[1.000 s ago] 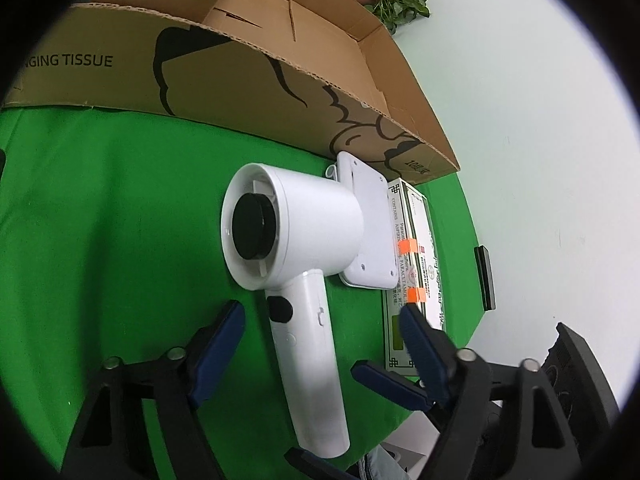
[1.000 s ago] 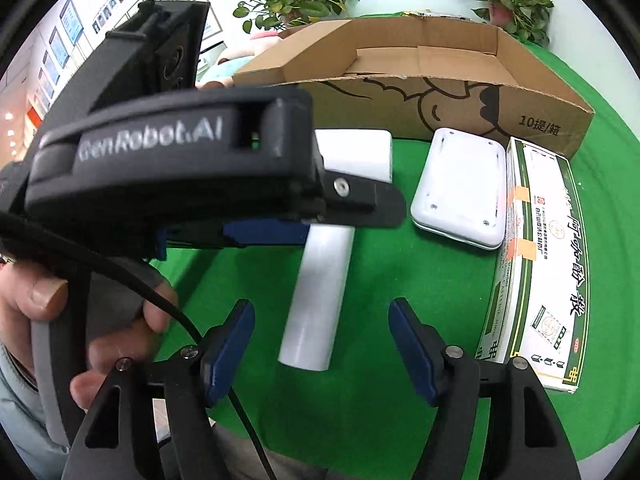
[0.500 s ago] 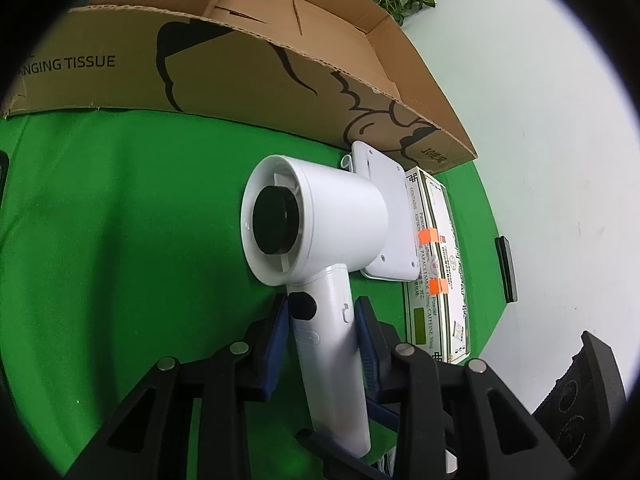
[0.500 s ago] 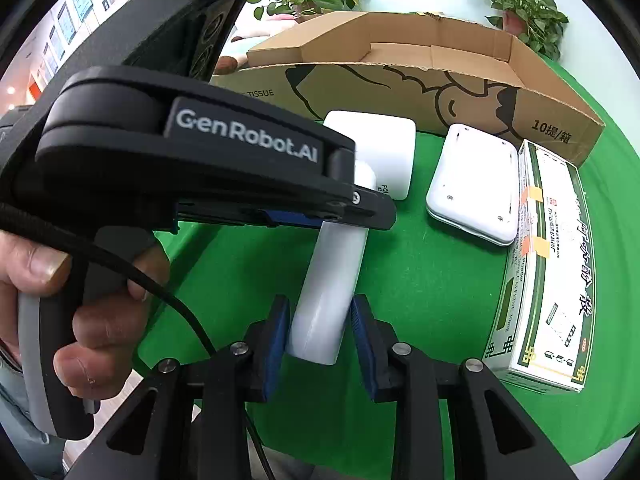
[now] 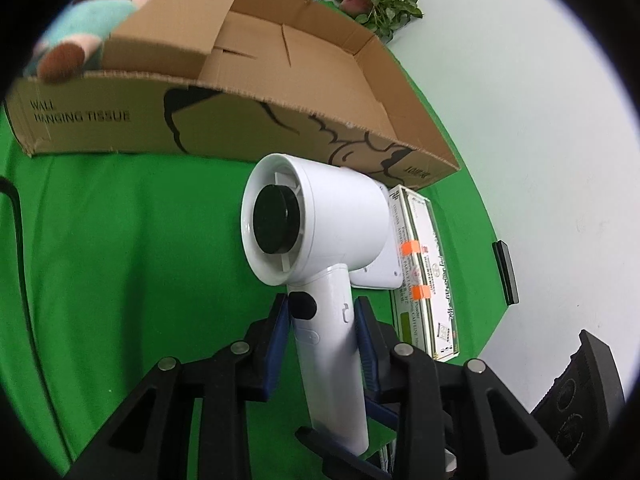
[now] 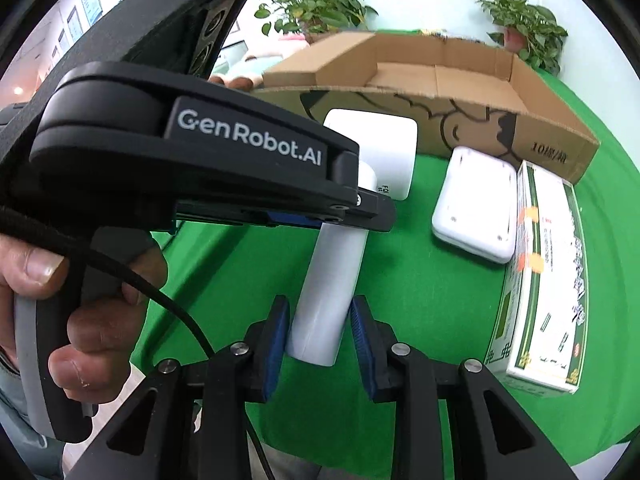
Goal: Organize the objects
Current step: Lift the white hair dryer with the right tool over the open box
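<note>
Both grippers clamp the handle of the white hair dryer (image 5: 320, 240). The left gripper (image 5: 320, 332) presses its blue pads (image 5: 278, 344) on the handle just below the black button, and its jaws have just been closing onto it. The right gripper (image 6: 318, 336) pinches the handle's lower end, its jaws too having just closed there. The dryer's barrel sits in front of the open cardboard box (image 5: 248, 92) (printed "WALL HANGING TISSUE"), above the green cloth (image 5: 120, 260). Beside it lie a white flat device (image 6: 476, 208) and a green-and-white carton (image 6: 544, 280), touching each other. A hand (image 6: 80, 300) grips the left gripper's handle in the right view.
</note>
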{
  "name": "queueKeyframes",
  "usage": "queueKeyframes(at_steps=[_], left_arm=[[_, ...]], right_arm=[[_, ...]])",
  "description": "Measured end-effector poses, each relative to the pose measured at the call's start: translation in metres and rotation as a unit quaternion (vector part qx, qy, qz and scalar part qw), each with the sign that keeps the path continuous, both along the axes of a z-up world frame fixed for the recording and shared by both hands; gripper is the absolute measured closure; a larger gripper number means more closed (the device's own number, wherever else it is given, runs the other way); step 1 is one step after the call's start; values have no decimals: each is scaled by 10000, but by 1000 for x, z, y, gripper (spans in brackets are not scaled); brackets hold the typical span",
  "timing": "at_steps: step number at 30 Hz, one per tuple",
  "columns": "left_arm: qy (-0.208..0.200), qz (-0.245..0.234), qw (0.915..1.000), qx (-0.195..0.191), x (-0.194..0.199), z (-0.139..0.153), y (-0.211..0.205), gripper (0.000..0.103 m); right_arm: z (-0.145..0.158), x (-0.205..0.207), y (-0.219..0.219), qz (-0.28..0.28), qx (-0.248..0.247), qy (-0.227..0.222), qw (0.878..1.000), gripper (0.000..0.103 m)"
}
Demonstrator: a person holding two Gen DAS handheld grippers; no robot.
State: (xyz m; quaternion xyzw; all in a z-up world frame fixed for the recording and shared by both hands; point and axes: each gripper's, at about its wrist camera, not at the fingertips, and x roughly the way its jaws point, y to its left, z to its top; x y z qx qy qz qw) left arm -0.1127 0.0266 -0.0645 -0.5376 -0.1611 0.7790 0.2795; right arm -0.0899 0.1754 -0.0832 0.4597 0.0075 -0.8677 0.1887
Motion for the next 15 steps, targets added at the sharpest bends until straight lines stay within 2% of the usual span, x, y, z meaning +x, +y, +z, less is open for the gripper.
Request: queueKeyframes(at_steps=[7,9,13,15], left_arm=[[550,-106,9984,3,3,35,-2,73],[728,-139,9972,-40,4,45,2,74],[1052,-141,9943,-96,4,64,5,74],[1157,-119,9932,-51,2,72,9,73]], right_arm=[[16,-5,6,-90,-177,253,9995,76],[22,6,26,-138,-223,329,9991,77],[37,7,43,-172,-382,509,9978,78],[42,23,46,-178,-428,619,9970,78]])
